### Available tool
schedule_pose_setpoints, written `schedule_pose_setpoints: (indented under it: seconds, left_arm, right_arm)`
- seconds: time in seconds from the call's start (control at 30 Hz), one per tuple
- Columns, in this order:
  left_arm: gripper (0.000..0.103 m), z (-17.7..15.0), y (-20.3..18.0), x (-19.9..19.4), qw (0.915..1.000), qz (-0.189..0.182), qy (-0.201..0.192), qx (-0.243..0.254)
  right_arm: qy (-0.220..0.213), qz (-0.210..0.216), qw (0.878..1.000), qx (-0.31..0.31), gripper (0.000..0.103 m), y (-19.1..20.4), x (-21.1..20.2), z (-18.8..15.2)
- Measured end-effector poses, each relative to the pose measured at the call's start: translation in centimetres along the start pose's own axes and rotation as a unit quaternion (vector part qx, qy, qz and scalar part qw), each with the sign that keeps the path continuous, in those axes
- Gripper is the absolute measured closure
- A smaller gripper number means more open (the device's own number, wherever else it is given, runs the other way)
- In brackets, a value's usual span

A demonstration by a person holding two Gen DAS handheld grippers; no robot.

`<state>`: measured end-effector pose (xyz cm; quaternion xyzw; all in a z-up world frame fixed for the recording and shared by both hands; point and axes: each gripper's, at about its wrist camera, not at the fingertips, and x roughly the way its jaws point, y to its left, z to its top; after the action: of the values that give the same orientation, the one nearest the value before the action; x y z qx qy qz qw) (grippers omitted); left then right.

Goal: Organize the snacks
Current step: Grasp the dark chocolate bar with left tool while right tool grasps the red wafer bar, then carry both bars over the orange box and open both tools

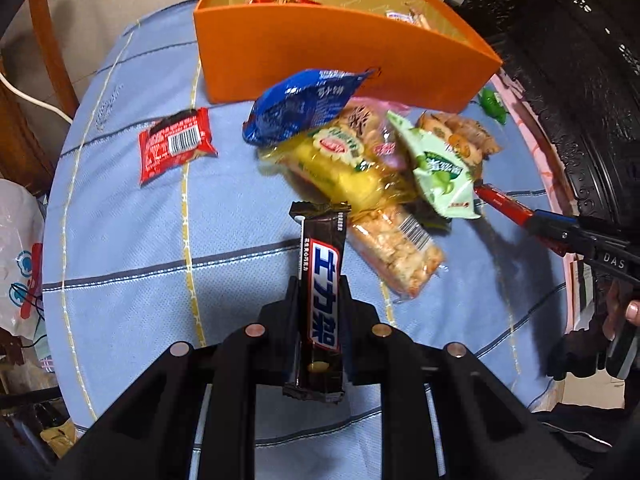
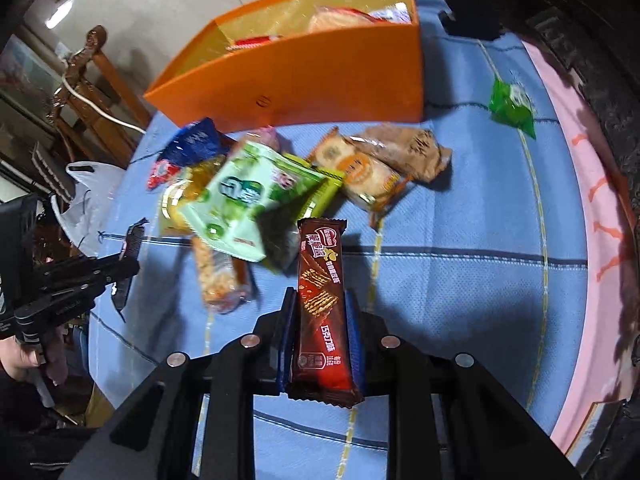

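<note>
Fingers on both sides are loaded. Left gripper is pinched narrow on a dark chocolate bar, gripped along its long edges so it sticks straight out ahead, far end free. Right gripper is clamped the same way on a brown wafer bar, blue pads flat against the wrapper's sides. I read the lengthwise hold as deliberate: each bar stays stiff and can go end-first into the box.

Both bars hang above the blue checked tabletop, not touching it as far as I can tell.

Just beyond the bars sits the loose pile: a clear-wrapped rice cracker stick, a yellow packet partly over it, a pale green pouch tilted and blurred, a blue bag on the far side. A red packet lies alone off to the left, barcode up. Two tan cracker packs lie right of the pile, and a small green sachet sits well apart near the pink edge.

Farthest back, the orange box stands open with a few snacks already inside. My guess: carry both bars there next; mind the near wall.
</note>
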<state>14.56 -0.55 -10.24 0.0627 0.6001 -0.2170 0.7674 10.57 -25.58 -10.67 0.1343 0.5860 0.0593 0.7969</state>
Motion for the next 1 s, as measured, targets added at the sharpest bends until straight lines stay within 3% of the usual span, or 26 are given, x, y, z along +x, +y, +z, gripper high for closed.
schedule_pose_setpoints:
  seconds: [0.1,0.33,0.47,0.5,0.53,0.6,0.63,0.73,1.0]
  left_arm:
    - [0.086,0.2,0.1,0.3,1.0000,0.001,0.005,-0.003]
    - [0.086,-0.8,0.5,2.2,0.9994,-0.001,0.030,-0.017]
    - [0.086,-0.7,0.7,2.6,0.9993,0.001,0.034,-0.019]
    - [0.086,-0.7,0.7,2.7,0.9992,0.002,0.034,-0.020]
    - [0.086,-0.6,0.8,2.8,0.9992,0.002,0.035,-0.020]
    - [0.086,-0.6,0.8,3.1,0.9990,0.003,0.038,-0.021]
    - [0.086,-0.6,0.9,3.3,0.9989,0.003,0.040,-0.023]
    - [0.086,-0.7,1.0,3.7,0.9988,0.004,0.044,-0.021]
    - [0.086,0.5,0.7,0.4,0.9999,0.003,0.005,-0.013]
  right_arm:
    - [0.007,-0.025,0.999,-0.024,0.080,-1.3,-0.3,0.0]
    - [0.082,-0.068,0.992,-0.061,0.080,-0.9,5.8,-2.0]
    - [0.092,-0.101,0.986,-0.098,0.072,0.2,7.3,-1.9]
    - [0.096,-0.111,0.983,-0.109,0.063,0.7,7.7,-1.7]
    - [0.099,-0.120,0.980,-0.122,0.061,1.1,7.9,-1.7]
    - [0.103,-0.132,0.976,-0.137,0.065,1.7,8.2,-1.5]
    - [0.107,-0.124,0.977,-0.136,0.080,1.8,8.2,-1.5]
    - [0.098,-0.130,0.978,-0.132,0.080,1.5,7.5,-1.3]
    - [0.025,-0.043,0.997,-0.058,0.080,-0.9,0.0,1.7]
